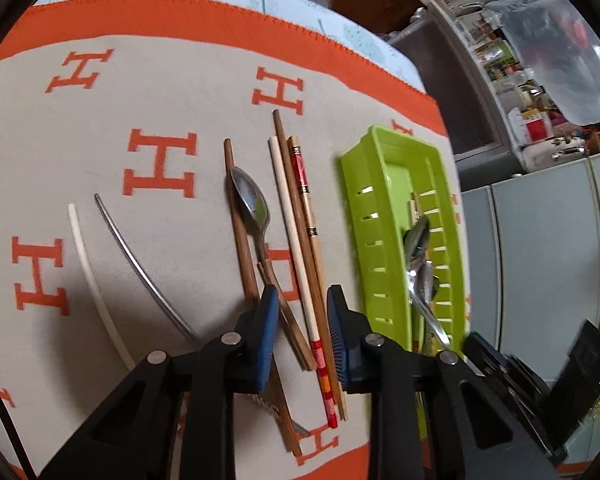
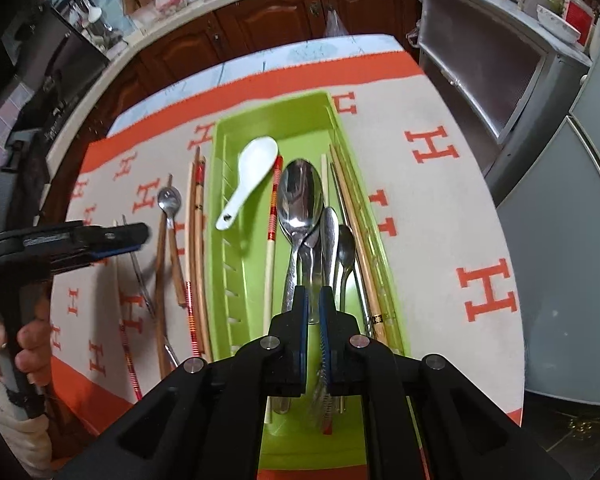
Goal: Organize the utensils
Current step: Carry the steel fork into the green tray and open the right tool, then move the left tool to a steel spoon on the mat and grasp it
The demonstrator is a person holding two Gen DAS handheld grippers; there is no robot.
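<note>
Lime-green tray (image 2: 236,280); orange-H grey cloth (image 1: 100,200); white spoon (image 2: 250,172)

One green tray (image 2: 240,280), one white ceramic spoon (image 2: 252,172), two hand-held grippers, several chopsticks and metal spoons.

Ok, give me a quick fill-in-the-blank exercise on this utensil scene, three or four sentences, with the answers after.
1. The tray that holds the sorted utensils is ____ in colour.
2. The white spoon lies ____ the tray.
3. The cloth under everything is printed with the orange letter ____.
4. The spoon with the wooden handle lies on the cloth, ____ the tray.

Missing words: green; inside; H; outside
</note>
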